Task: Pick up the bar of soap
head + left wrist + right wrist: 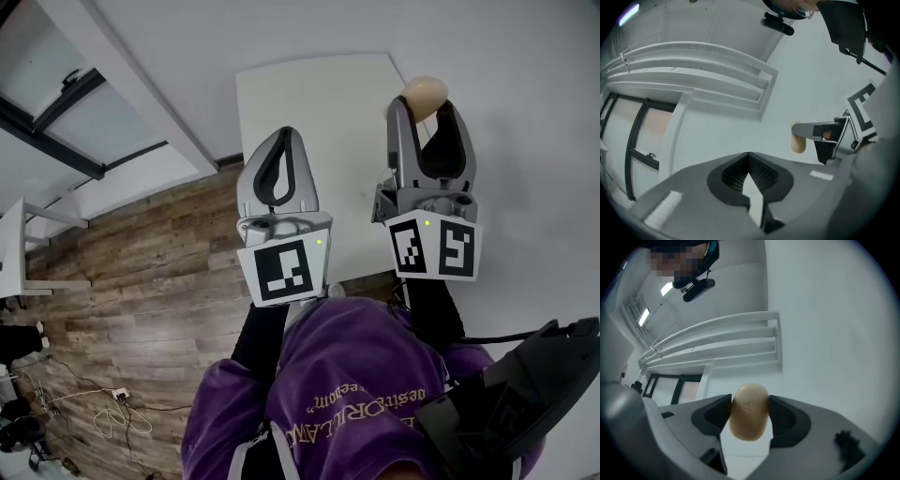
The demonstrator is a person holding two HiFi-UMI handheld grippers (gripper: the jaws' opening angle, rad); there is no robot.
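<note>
Both grippers are held up side by side, pointing forward, black-sleeved forearms straight behind them. The right gripper (427,101) has the bar of soap (749,411) pinched between its ribbed black fingers, lifted with wall and ceiling behind it. The soap is a smooth, rounded, pale-beige oval with a slightly pitted face. The left gripper (283,133) has its fingers pressed tip to tip, nothing in them. A flat white surface (309,103) and a wood-plank floor (159,272) lie beyond.
</note>
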